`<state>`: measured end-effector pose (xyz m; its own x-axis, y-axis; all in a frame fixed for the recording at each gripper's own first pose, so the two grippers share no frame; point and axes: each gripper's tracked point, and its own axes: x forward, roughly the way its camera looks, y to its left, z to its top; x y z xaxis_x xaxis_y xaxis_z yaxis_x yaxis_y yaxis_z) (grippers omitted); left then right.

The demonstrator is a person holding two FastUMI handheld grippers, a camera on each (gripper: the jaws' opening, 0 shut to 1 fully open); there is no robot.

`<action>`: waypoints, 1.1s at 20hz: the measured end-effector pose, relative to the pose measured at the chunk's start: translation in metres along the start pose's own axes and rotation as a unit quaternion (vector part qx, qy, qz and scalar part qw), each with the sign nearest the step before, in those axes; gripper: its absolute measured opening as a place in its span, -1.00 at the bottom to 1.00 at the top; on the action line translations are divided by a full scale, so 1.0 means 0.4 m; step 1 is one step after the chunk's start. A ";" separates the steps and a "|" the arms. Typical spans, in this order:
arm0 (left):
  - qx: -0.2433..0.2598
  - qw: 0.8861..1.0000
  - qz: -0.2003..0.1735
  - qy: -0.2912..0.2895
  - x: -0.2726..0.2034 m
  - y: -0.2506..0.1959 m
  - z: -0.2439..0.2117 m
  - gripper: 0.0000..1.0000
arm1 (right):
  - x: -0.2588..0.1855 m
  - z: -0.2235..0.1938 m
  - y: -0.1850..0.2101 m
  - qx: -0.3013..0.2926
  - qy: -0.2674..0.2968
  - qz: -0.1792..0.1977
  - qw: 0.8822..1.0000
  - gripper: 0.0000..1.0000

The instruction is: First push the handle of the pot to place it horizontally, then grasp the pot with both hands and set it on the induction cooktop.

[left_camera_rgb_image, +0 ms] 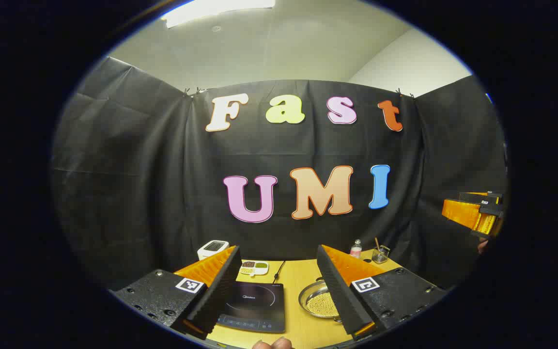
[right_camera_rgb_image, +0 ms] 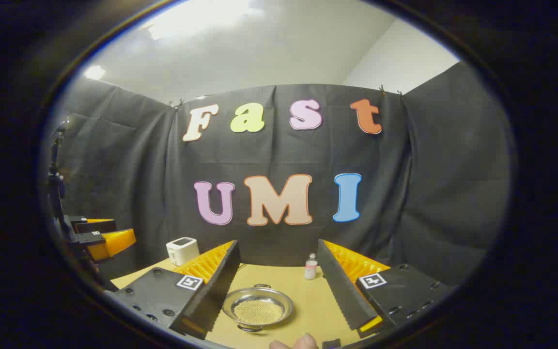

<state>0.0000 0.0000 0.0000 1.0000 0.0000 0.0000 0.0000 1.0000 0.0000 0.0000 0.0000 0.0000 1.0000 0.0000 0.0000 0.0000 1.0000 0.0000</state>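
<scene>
The cooktop point(left_camera_rgb_image: 255, 306) carried a brand mark too small to read and lay on the table point(left_camera_rgb_image: 298, 276), left of the pot point(left_camera_rgb_image: 318, 300). The pot, holding pale grains, sat apart from the cooktop. Beyond stood a white appliance point(left_camera_rgb_image: 212, 249), a divided dish point(left_camera_rgb_image: 254, 267), a bottle point(left_camera_rgb_image: 356, 248) and a glass jar point(left_camera_rgb_image: 380, 254). The left gripper point(left_camera_rgb_image: 279, 286) hung released above the table, grasping nothing. The right gripper point(right_camera_rgb_image: 279, 286) was likewise spread wide over the pot.

faint "midea" brand on induction cooktop point(left_camera_rgb_image: 255, 306); nothing else legible.
</scene>
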 end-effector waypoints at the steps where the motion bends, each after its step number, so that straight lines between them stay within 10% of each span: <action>1: -0.002 1.000 0.000 0.003 -0.004 -0.001 -0.004 0.86 | 0.003 -0.001 -0.001 0.000 0.000 0.001 1.000 0.94; 22: 0.005 1.000 0.013 0.013 -0.017 0.051 -0.030 0.86 | 0.045 -0.075 0.060 0.015 0.042 0.021 0.999 0.94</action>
<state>-0.0069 0.0203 -0.0119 0.9993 0.0269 -0.0262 -0.0266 0.9996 0.0110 0.0179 0.0239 -0.0300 0.9956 0.0430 -0.0827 -0.0405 0.9987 0.0318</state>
